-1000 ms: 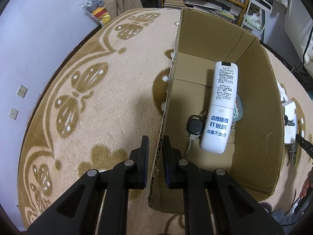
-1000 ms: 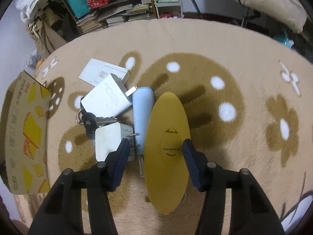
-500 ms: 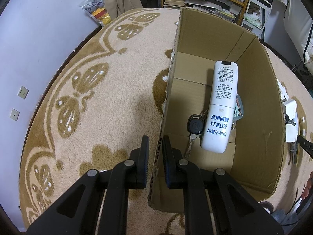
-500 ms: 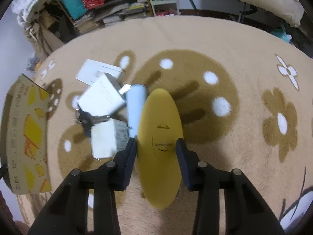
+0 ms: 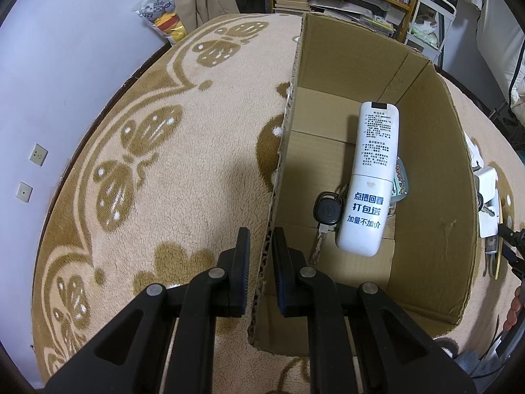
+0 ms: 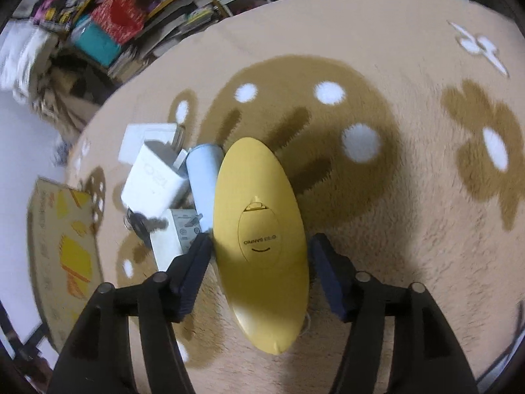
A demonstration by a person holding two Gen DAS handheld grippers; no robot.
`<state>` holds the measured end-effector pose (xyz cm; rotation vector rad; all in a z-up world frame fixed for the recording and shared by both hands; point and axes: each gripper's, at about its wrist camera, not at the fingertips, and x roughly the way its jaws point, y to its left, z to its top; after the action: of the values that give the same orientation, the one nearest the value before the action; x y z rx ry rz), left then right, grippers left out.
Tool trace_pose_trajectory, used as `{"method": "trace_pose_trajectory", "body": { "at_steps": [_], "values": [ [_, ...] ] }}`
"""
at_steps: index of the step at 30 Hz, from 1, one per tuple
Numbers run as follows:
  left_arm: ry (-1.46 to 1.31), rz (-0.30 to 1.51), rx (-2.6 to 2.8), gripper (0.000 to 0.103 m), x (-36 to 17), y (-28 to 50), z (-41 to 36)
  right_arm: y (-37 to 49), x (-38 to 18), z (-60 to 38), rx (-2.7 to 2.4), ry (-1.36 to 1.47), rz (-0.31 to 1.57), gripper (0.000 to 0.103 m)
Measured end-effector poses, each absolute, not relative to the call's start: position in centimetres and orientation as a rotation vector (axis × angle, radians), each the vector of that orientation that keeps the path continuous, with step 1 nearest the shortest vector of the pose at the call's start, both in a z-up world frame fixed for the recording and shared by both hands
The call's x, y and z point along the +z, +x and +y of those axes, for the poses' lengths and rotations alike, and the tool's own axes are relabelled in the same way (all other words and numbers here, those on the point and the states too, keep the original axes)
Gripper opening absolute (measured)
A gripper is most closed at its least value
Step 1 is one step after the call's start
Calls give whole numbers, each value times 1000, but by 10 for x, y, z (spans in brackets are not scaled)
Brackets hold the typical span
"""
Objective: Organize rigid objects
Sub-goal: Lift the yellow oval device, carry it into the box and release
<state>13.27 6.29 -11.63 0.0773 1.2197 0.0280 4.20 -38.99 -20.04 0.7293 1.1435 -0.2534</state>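
Observation:
My left gripper (image 5: pixel 261 233) is shut on the near left wall of the open cardboard box (image 5: pixel 426 170). Inside the box lie a white remote (image 5: pixel 370 180), a black car key (image 5: pixel 326 210) and a round tag (image 5: pixel 401 180) half under the remote. In the right wrist view my right gripper (image 6: pixel 262 241) straddles a yellow oval case (image 6: pixel 259 229) lying on the rug. Its jaws are opening; the left pad is at the case's edge and the right pad stands clear of it. A light blue cylinder (image 6: pixel 203 177) lies against the case's left side.
Left of the case lie a white charger (image 6: pixel 154 180), a second white adapter (image 6: pixel 170 243), dark keys (image 6: pixel 137 223) and a flat white packet (image 6: pixel 141 138). The box's printed outside (image 6: pixel 62 246) shows at far left. Cluttered shelves (image 6: pixel 108 26) stand beyond the rug.
The right gripper's jaws narrowed around the yellow case, then widened again, while the gripper came lower, closer and rolled. The case still lies on the rug. The left gripper has not moved.

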Motion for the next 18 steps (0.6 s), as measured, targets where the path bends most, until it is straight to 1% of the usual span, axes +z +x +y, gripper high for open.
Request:
{"method": "trace_pose_trajectory", "body": {
  "at_steps": [3,5,11,18],
  "values": [
    [76,1220,28,13,-116,133,63,44,-200,-384,-259,710,1135,67],
    [76,1219,27,13,-116,133,63,45,-198,-379,-252,693,1125,60],
    [72,1221,27,13,-116,133,63,47,-192,-370,-281,625,1111,60],
    [76,1220,27,13,-116,133,63,44,-186,-377,-285,659,1088,60]
  ]
}}
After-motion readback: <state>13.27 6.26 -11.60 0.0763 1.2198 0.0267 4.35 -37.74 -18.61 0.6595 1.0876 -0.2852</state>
